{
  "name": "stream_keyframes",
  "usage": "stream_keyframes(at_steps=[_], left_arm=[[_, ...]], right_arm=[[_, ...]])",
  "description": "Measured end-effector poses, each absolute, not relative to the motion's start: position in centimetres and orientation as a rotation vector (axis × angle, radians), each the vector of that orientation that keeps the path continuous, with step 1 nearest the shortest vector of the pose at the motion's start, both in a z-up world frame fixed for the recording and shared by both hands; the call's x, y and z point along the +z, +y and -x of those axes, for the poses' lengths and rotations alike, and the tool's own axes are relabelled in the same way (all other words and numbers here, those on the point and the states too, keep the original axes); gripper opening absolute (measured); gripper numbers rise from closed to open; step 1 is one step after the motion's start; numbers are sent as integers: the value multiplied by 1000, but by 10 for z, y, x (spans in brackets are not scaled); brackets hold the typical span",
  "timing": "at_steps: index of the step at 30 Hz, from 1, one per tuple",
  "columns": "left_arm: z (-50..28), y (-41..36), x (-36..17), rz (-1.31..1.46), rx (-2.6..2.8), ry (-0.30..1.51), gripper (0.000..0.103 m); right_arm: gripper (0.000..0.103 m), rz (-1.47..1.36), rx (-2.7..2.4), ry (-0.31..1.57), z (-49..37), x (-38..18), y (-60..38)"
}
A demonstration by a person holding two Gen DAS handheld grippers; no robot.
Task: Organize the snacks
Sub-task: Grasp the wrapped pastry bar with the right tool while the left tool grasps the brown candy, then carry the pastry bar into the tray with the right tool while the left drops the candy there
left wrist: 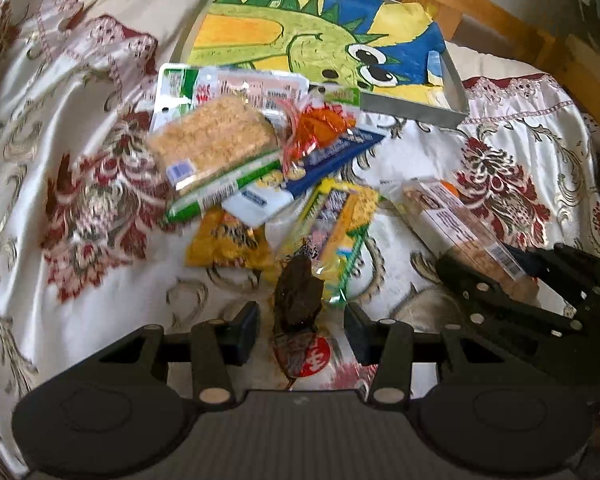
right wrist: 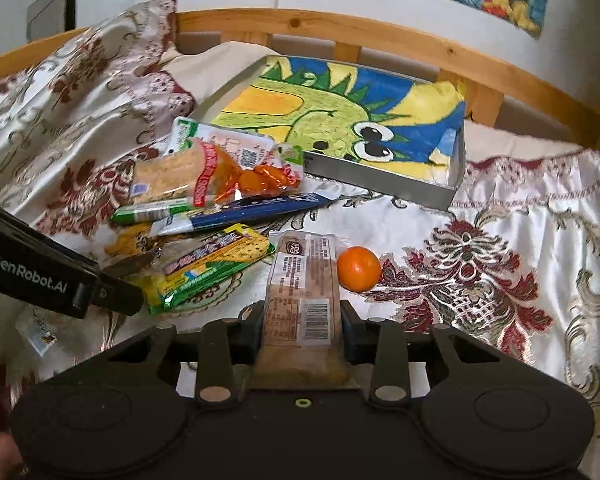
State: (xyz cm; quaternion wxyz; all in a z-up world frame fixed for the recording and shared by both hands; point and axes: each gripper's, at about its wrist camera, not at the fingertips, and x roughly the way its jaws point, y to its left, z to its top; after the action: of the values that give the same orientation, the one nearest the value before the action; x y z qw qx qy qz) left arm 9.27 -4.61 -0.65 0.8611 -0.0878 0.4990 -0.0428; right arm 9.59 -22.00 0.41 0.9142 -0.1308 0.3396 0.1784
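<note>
long bread pack (right wrist: 302,300) clenched between right gripper (right wrist: 303,330) fingers, far end still on bed (right wrist: 520,232) | orange (right wrist: 358,268) just right of pack, tray (right wrist: 440,190) ahead beyond | left gripper (left wrist: 300,330) fingers released, straddling dark snack (left wrist: 298,296) | risk: soft pack squashes or sags, lift nudges orange rolling

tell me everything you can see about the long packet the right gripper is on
The long packet is a clear plastic wrapper around a pale brown baked bar, with a white printed label and a barcode near the gripped end. It lies lengthwise on the floral cloth, pointing toward the dinosaur tray. The right gripper pinches its near end from both sides. An orange sits close beside its right edge.
</note>
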Motion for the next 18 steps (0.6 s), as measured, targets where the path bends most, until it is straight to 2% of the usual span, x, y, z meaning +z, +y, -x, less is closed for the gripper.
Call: stream_keyframes(at_steps=[4, 9, 14, 18], left_arm=[[-89, -47, -11, 233, -62, 1052, 50], [-100, -39, -4, 365, -52, 1107, 50], [-108, -42, -8, 276, -78, 1141, 50], [-111, -43, -9, 211, -153, 1157, 50]], right_arm=[[38, 335, 375, 692, -93, 0, -215], [38, 252, 377, 751, -100, 4, -225], [39, 200, 387, 786, -107, -4, -232], [39, 297, 425, 789, -108, -2, -226]])
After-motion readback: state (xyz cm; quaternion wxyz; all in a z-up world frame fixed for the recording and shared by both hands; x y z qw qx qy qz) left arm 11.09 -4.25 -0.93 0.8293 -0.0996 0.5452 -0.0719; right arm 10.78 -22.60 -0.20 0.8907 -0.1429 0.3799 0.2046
